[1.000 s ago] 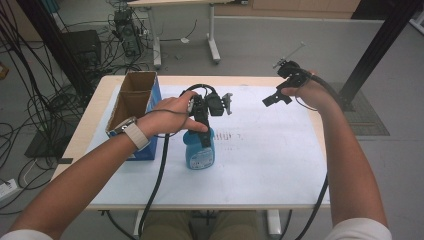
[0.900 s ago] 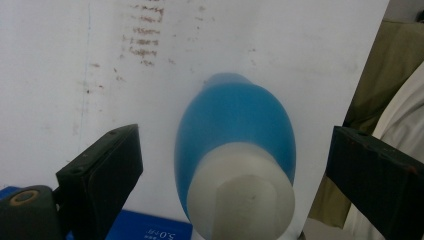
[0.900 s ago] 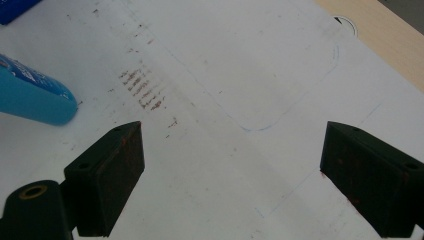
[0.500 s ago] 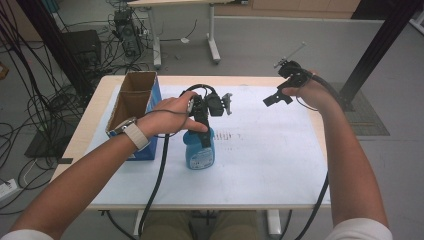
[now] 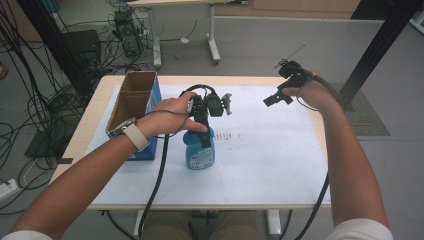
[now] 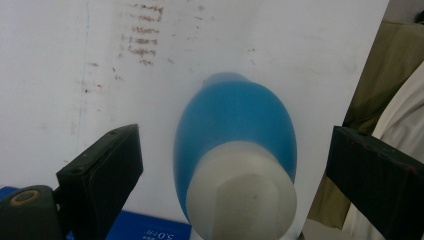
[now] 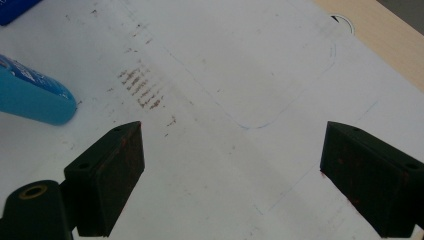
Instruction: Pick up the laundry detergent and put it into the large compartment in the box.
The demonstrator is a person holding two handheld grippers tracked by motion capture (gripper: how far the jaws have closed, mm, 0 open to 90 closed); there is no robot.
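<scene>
I could not see the top of the blue bottle (image 5: pixel 200 152) from above, because my left gripper (image 5: pixel 206 116) was in front of it. In the left gripper view, the white cap (image 6: pixel 242 192) was blurry and cut off at the bottom edge.

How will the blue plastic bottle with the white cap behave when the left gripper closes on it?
The blue plastic bottle with the white cap stands upright and tall, so an off-centre squeeze by the left gripper may tip it. Its smooth, rounded sides could slip. The blue fill suggests some weight.
</scene>
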